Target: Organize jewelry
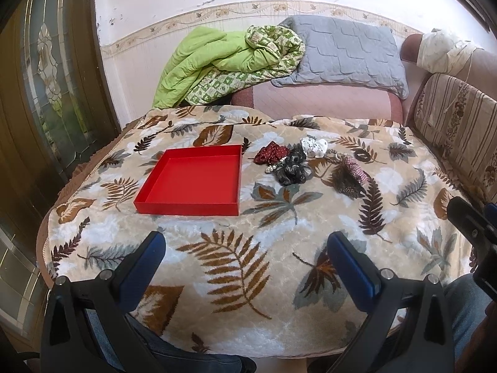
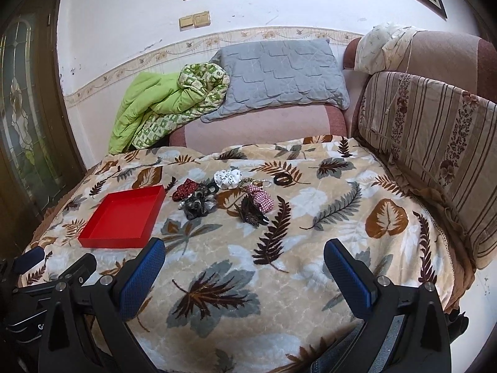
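Both grippers hover low over the near edge of the leaf-patterned blanket [image 1: 248, 267], level and pointing forward. The left gripper [image 1: 247, 248] has its blue pads spread wide, nothing between them; the right gripper [image 2: 245, 255] likewise (its neighbour shows at its left). Ahead and left of both lies the red tray [image 1: 192, 183], empty. Just right of it sits the pile of scrunchies and jewelry [image 2: 223, 195].

Leaf-print blanket [image 1: 248, 273] bearing red tray [image 1: 192, 183], hair accessories [image 1: 307, 164].
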`<state>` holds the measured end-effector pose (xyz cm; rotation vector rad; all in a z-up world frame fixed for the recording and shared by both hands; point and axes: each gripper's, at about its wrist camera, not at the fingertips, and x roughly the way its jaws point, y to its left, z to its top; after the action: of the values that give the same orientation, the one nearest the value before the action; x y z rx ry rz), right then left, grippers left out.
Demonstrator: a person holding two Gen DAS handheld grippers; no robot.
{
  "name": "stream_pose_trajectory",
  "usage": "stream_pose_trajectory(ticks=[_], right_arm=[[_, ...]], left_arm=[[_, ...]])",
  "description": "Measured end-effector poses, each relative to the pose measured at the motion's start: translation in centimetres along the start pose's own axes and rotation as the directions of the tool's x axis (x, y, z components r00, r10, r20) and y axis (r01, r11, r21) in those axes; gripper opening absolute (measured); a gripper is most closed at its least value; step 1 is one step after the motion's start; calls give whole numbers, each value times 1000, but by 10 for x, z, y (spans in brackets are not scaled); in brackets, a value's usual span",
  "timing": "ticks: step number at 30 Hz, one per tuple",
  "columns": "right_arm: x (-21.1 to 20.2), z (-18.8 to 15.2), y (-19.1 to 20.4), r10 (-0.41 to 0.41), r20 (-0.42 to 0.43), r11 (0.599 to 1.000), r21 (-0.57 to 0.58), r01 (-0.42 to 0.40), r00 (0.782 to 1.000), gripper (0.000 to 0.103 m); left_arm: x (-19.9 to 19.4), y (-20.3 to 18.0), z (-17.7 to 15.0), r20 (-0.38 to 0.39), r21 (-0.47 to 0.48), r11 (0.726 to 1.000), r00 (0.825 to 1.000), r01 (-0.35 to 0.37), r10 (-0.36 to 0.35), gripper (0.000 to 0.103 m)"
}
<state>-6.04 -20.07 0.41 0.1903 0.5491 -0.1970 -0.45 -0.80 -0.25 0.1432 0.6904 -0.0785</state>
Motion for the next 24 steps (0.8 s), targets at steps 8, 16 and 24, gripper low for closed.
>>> stream_pose_trajectory(ticks=[8,16,24], right_arm=[[1,0,-1,-8,-11,1000,0,8,1000,103],[1,1,0,1,-4,1000,-11,-1,1000,103],[1,1,2,-1,-2,1000,-12,1,1000,103]], left_arm=[[0,-1,1,-32,-3,1000,999,2,-2,103],[0,0,1,-16,-5,1000,1000,3,-3,103],[-1,-1,1,-11,-2,1000,1000,2,-2,103]])
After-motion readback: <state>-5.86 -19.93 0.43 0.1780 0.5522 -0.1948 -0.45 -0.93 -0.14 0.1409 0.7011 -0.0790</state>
